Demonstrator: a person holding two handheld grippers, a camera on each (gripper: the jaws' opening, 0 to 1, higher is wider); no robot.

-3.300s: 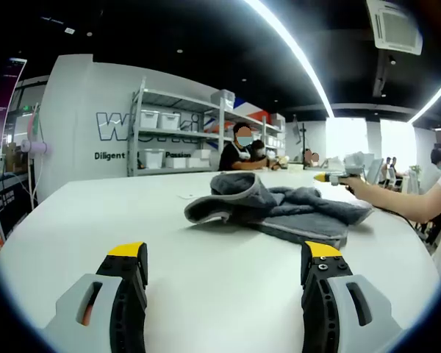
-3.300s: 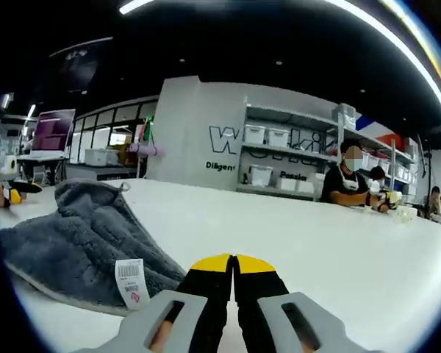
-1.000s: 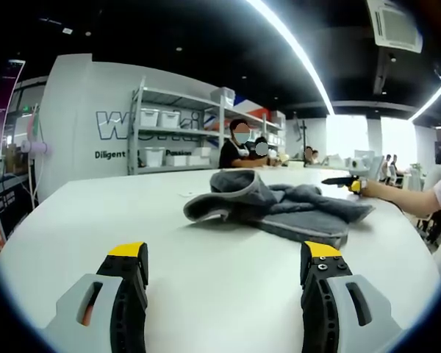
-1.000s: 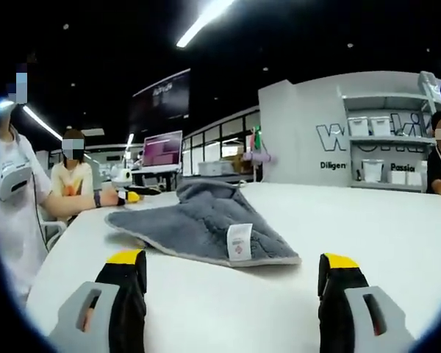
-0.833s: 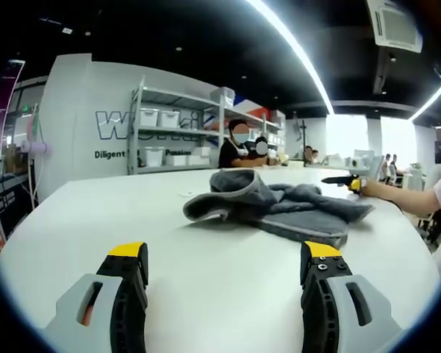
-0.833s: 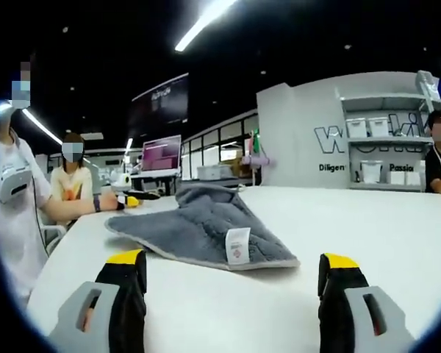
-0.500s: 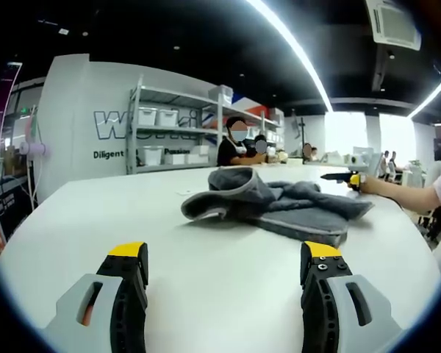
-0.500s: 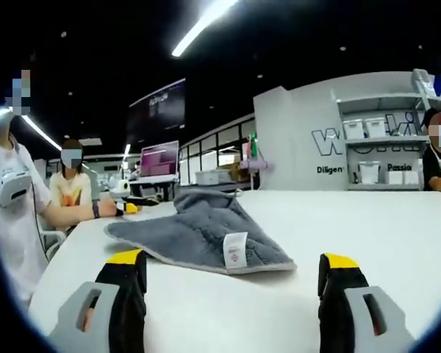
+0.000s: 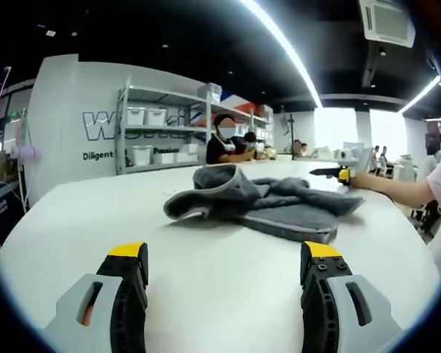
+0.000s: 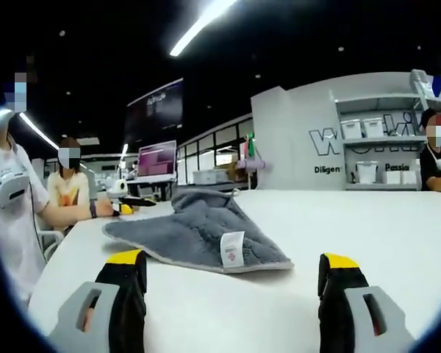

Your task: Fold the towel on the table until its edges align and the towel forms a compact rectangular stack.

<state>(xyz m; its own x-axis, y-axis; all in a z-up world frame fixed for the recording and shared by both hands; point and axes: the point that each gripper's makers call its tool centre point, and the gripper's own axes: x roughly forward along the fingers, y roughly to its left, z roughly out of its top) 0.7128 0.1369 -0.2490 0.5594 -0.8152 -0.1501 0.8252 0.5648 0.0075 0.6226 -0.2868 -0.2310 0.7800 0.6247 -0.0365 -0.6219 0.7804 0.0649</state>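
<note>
A: While the grey towel lies crumpled on the white table, how are the 2 grippers held?

B: The left gripper is held wide open above the table, with nothing between its 2 jaws. The right gripper is held wide open too, and nothing is gripped.

A: Where is the towel seen?

B: In the left gripper view it is seen ahead of the jaws, near the table's middle, bunched up at one end. In the right gripper view a flat corner is seen, with a white tag on it.

A: What else is seen?

B: Shelves with white boxes are seen by the wall.
</note>
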